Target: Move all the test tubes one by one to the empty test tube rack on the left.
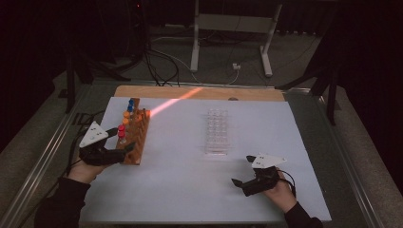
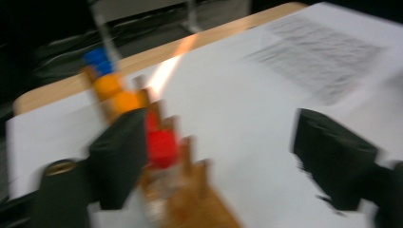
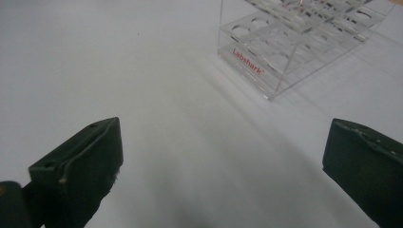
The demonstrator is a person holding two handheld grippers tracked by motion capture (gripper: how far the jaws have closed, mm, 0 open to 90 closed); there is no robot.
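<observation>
Looks like barely started: capped tubes [image 1: 127,124] all sit in the wooden rack [image 1: 137,137], far left on the counter [image 1: 190,190]. Left gripper [image 1: 119,140], jaws apart, is at the red one. Clear rack [image 1: 217,132] looks empty; right gripper [image 1: 241,170], near right, is open too.

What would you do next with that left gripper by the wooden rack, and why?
Probably ease the left gripper forward so its open jaws straddle the red-capped tube, then close. The jaws stand wide apart at the near end of the wooden rack, and the red cap sits just inside one jaw, not yet pinched. The clear rack stands empty, a likely destination.
</observation>
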